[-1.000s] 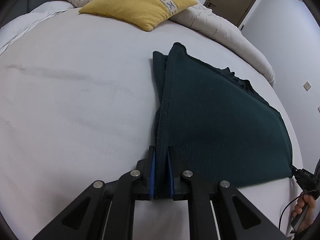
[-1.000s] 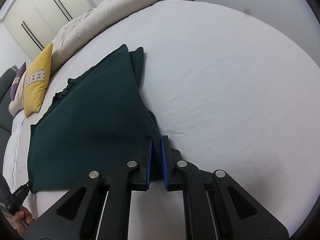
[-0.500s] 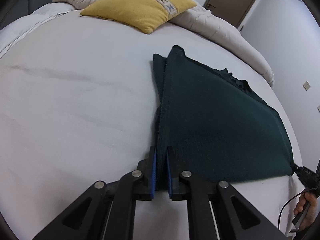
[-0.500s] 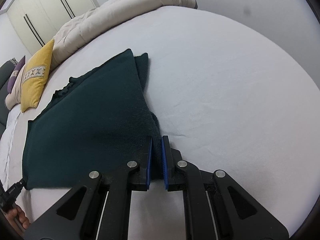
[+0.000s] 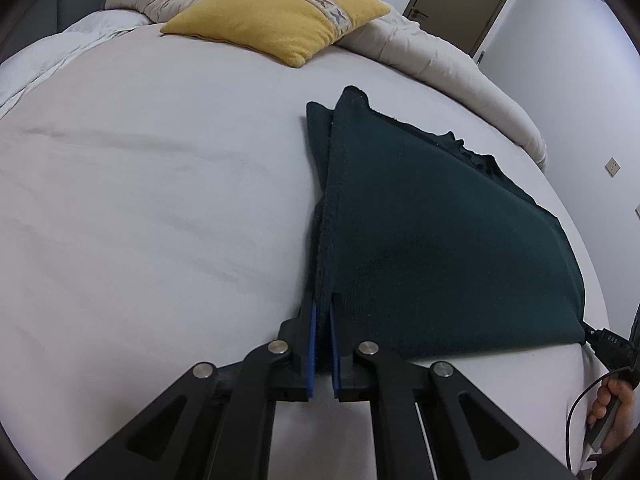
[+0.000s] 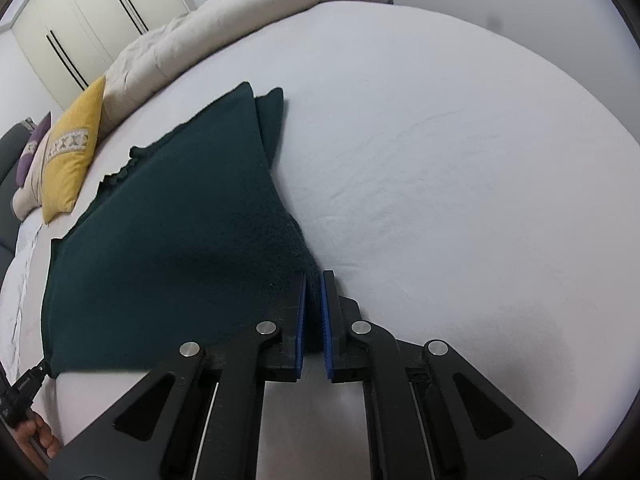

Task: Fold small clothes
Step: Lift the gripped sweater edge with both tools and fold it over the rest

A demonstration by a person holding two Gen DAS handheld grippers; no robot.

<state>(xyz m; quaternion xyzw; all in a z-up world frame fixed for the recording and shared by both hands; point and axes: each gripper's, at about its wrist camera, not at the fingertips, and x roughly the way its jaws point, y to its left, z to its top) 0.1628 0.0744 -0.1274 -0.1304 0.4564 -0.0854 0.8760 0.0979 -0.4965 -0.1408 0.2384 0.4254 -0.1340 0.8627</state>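
1. Left gripper (image 5: pixel 323 312) was clamped on the near-left corner of the dark green cloth (image 5: pixel 432 248) – blue pads narrow, several layers of fabric pinched between them.
2. Right gripper (image 6: pixel 313 280) was likewise closed on the opposite near corner of the same cloth (image 6: pixel 160 248); the folded edge bunched up between its blue pads, jaws nearly together.
3. Cloth lay folded on the white bed sheet (image 5: pixel 152 208). Seen from the left jaws, it spread ahead and to the right; seen from the right jaws, ahead and to the left.
4. Top layer sat slightly off the lower one – a strip of the under layer showed just outside the edge running away from each pair of jaws.
5. Far edge of the cloth looked ragged and uneven, beyond both jaws.
6. Yellow pillow (image 5: pixel 280 16) with a patterned band lay well ahead of the left jaws, apart from the cloth; a beige duvet (image 5: pixel 440 64) was bunched behind it along the far side of the bed.
7. Right of the left jaws, at the frame edge, a hand (image 5: pixel 616 412) gripped the other tool's handle, with a black cable plug beside the cloth's near corner.
8. White wardrobe doors (image 6: pixel 80 20) stood far ahead-left of the right jaws.
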